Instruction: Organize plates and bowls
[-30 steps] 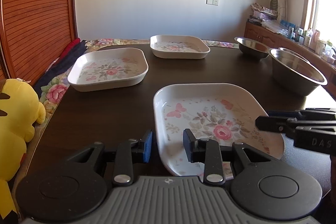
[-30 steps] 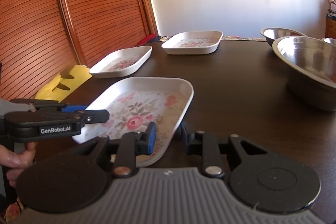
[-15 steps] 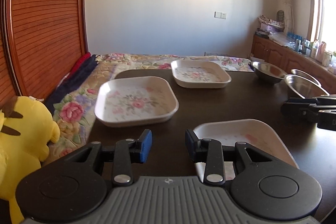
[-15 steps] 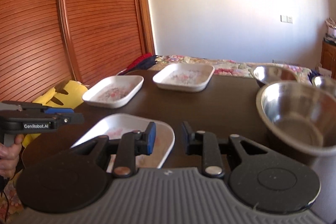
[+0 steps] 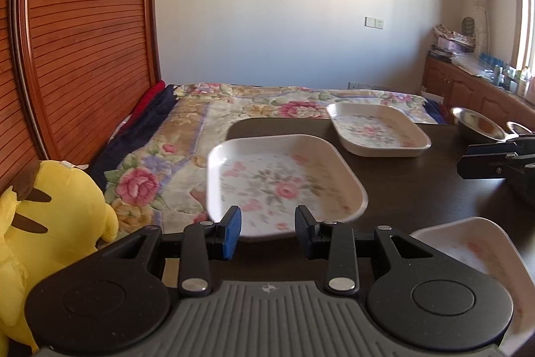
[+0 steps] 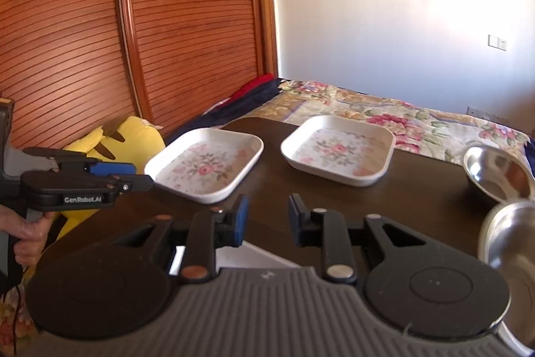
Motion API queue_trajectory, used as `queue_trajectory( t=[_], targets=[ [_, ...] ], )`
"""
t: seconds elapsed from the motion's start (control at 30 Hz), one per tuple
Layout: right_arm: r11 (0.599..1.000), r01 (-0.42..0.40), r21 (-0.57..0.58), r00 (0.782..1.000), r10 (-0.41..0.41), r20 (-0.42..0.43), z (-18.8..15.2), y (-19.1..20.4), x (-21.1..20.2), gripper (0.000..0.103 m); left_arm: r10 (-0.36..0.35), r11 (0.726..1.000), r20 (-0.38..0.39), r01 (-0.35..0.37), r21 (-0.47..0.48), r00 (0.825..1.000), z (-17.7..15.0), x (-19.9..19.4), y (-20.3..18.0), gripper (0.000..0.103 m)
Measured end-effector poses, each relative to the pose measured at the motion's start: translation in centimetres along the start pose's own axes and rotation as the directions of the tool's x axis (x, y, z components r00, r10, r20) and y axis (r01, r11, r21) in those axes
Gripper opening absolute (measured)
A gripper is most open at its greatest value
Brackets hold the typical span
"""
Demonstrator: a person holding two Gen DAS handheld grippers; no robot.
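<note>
Three white floral square plates lie on a dark table (image 5: 418, 183). The left plate (image 5: 281, 183) sits just ahead of my open, empty left gripper (image 5: 267, 228); it also shows in the right wrist view (image 6: 205, 164). The far plate (image 5: 376, 129) (image 6: 337, 149) lies behind it. The near plate (image 5: 474, 253) is at my left gripper's lower right, partly hidden. My right gripper (image 6: 267, 218) is open and empty above the table. Steel bowls (image 6: 495, 176) (image 6: 511, 260) stand at the right.
A yellow plush toy (image 5: 40, 223) sits left of the table. A floral bedspread (image 5: 207, 129) lies beyond the table's far edge. A wooden slatted wall (image 6: 100, 39) is on the left. A cluttered cabinet (image 5: 474, 82) stands at the far right.
Both grippers have risen and drawn back from the near plate. My left gripper has swung left and now faces the left plate. Both jaws stay open.
</note>
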State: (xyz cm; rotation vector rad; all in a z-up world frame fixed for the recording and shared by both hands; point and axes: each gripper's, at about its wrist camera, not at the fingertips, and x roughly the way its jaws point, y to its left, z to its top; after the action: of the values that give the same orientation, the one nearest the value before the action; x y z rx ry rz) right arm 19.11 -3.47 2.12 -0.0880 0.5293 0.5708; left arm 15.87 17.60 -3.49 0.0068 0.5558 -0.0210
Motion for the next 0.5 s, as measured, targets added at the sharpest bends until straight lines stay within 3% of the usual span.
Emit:
queue_trajectory(
  t=[0.5],
  targets=[
    [0.998,-0.065,0.013,0.994,0.065,-0.086,3.5,1.0,6.4,0.029,0.026,0.999,0.004,-0.026,-0.035,1.000,1.9,4.1,3.6,0.042]
  ],
)
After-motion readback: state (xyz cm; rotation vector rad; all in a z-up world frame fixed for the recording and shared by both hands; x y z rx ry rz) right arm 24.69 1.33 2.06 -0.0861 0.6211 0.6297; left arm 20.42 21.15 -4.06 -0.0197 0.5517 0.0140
